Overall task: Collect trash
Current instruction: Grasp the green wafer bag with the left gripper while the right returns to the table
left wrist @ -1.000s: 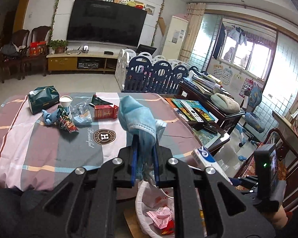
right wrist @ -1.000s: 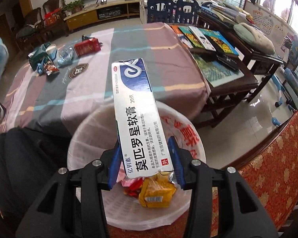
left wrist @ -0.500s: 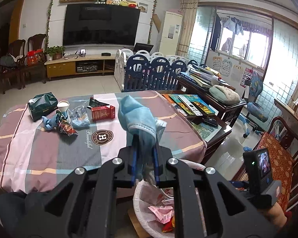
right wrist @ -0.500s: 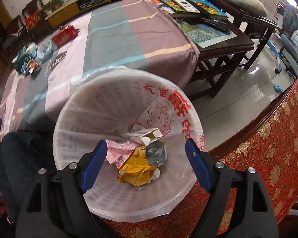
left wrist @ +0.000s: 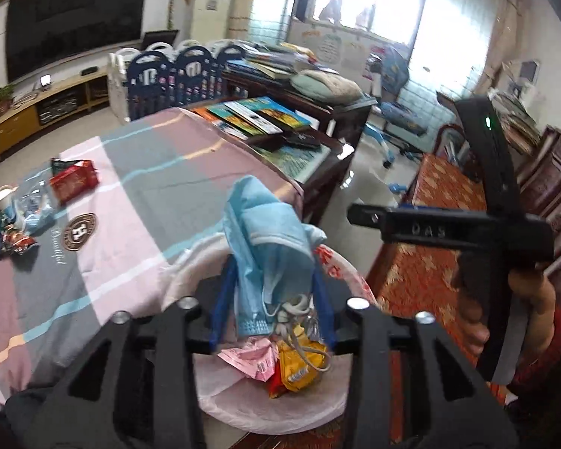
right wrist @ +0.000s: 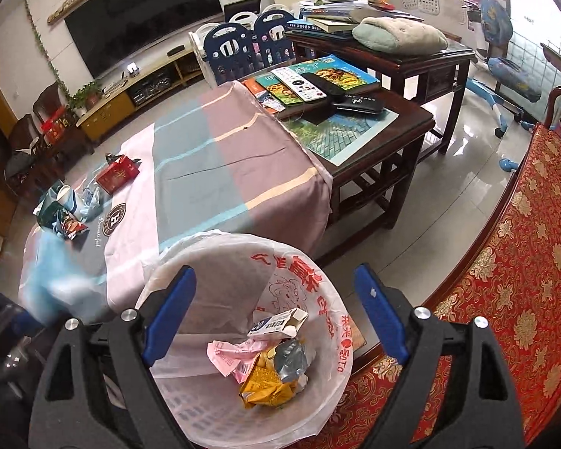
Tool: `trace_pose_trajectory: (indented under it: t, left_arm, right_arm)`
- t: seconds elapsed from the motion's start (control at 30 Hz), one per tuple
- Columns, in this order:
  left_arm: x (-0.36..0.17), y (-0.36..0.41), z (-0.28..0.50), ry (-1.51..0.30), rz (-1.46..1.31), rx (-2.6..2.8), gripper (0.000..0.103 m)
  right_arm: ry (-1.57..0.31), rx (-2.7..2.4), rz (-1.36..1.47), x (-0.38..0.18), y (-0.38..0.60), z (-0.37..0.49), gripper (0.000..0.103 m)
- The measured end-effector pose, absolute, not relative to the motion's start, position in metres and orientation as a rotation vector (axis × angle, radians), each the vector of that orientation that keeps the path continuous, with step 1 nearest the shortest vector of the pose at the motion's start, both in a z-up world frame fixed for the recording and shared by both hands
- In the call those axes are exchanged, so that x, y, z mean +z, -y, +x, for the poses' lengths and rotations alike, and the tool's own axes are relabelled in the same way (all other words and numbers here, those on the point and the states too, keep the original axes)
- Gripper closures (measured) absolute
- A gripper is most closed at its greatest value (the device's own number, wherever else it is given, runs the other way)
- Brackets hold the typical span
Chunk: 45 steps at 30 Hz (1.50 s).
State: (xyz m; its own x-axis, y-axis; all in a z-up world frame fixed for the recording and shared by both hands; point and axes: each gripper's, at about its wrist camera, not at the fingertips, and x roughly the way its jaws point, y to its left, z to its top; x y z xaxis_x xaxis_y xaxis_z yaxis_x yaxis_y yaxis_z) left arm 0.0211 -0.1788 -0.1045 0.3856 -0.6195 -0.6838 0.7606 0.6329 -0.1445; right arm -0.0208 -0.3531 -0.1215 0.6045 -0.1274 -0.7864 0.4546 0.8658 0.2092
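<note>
Trash first: blue face mask (left wrist: 269, 247) stands between the left gripper (left wrist: 271, 312) jaws, which have just been opening; the blue pads sit a bit off the mask on both sides, so no real squeeze now, though whether one pad still brushes it I can't tell. Mask w/ its white ear loops hangs right over the bin (left wrist: 340, 265), a white basket lined w/ a thin white bag printed in red.

Right gripper (right wrist: 276, 310) jaws have also just been opening and stand wide, nothing between them, pointing down into the same bin (right wrist: 318, 288). Inside: white-and-blue ointment box (right wrist: 280, 323) lying on top, pink crumpled paper (right wrist: 232, 355), yellow snack wrapper (right wrist: 265, 381), greyish foil piece (right wrist: 291, 355).

Bin stands on the floor just off the near edge of the table (right wrist: 205, 172), which wears a striped pink/grey/mauve cloth. More trash bunched near the table's far left edge: red box (right wrist: 117, 174), white cup (right wrist: 64, 192), clear plastic and blue scraps, a snack packet (right wrist: 73, 226).

Beyond the table's right edge a dark wooden side table (right wrist: 396, 119) carries books and remotes. Red patterned sofa (right wrist: 516, 247) to the right of the bin. In the left wrist view the person's right hand (left wrist: 520, 314) grips the other gripper's handle.
</note>
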Motion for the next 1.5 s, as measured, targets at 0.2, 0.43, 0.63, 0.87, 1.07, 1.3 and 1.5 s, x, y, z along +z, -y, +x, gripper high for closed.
trace_pose_trajectory:
  t: [0.2, 0.43, 0.63, 0.87, 1.07, 1.3, 1.5]
  left_arm:
    - [-0.139, 0.185, 0.029, -0.837, 0.279, -0.842, 0.016]
    - [-0.152, 0.086, 0.127, -0.889, 0.032, -0.453, 0.012]
    - [-0.173, -0.022, 0.243, -0.97, -0.253, -0.088, 0.012]
    - [-0.197, -0.054, 0.338, -0.991, -0.259, 0.014, 0.01]
    - [-0.223, -0.052, 0.361, -1.035, -0.222, -0.026, 0.054]
    - [-0.21, -0.071, 0.294, -0.977, -0.281, -0.091, 0.061]
    - [-0.198, -0.106, 0.231, -0.94, -0.326, -0.032, 0.061]
  right_arm:
    - [-0.886, -0.356, 0.43, -0.132, 0.353, -0.015, 0.018]
    - [-0.943, -0.334, 0.435, -0.151, 0.341, 0.006, 0.018]
    - [-0.995, -0.32, 0.414, -0.168, 0.33, 0.03, 0.018]
    - [-1.048, -0.338, 0.444, -0.188, 0.334, 0.055, 0.018]
    - [-1.072, -0.332, 0.443, -0.194, 0.331, 0.075, 0.018]
    - [-1.062, -0.28, 0.426, -0.193, 0.311, 0.108, 0.018]
    - [-1.046, -0.106, 0.419, -0.185, 0.257, 0.161, 0.018]
